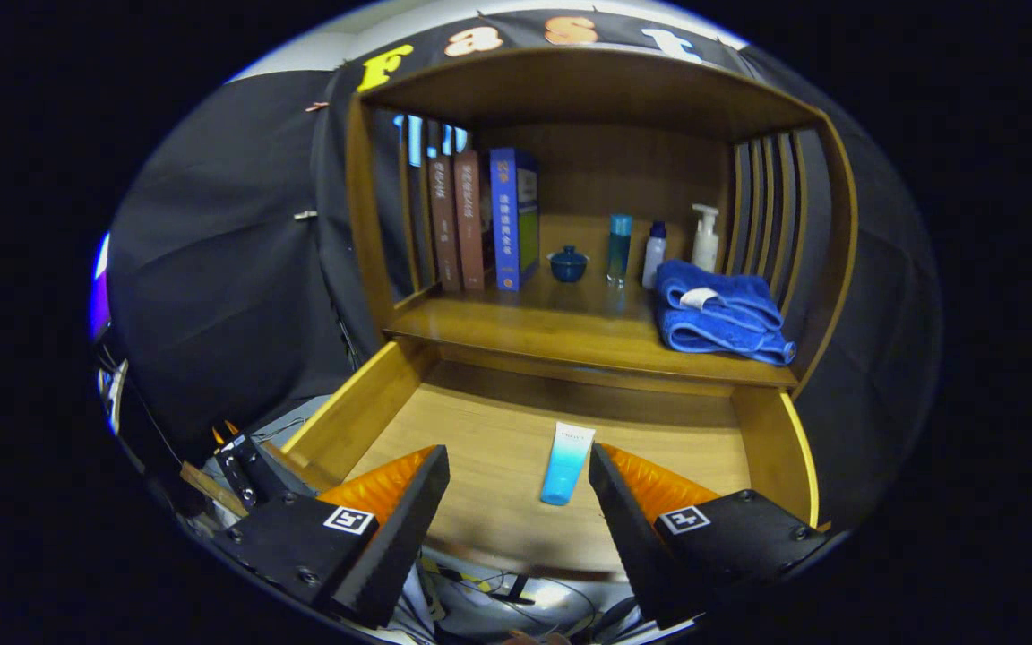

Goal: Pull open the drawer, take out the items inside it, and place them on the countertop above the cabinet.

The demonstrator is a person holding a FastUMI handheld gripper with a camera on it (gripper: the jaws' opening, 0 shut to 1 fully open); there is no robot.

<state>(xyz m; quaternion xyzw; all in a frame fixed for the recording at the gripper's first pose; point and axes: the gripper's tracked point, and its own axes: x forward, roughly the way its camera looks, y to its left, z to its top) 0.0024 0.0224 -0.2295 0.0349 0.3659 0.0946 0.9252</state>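
My gripper (519,484) hovers over the pulled-out wooden drawer (480,430), fingers spread wide and holding nothing.

A small white-and-blue squeeze tube (567,463) lies flat on the drawer floor between my fingers, nearer my right one and touching neither. Above the drawer, the wooden countertop (534,327) carries a row of upright books (480,219), a small dark blue lidded pot (568,264), a tall teal bottle (619,248), a small white bottle with a blue cap (654,254), a white pump dispenser (705,237) and a folded blue towel (720,318) at its right end. The drawer's side walls flank my fingers.
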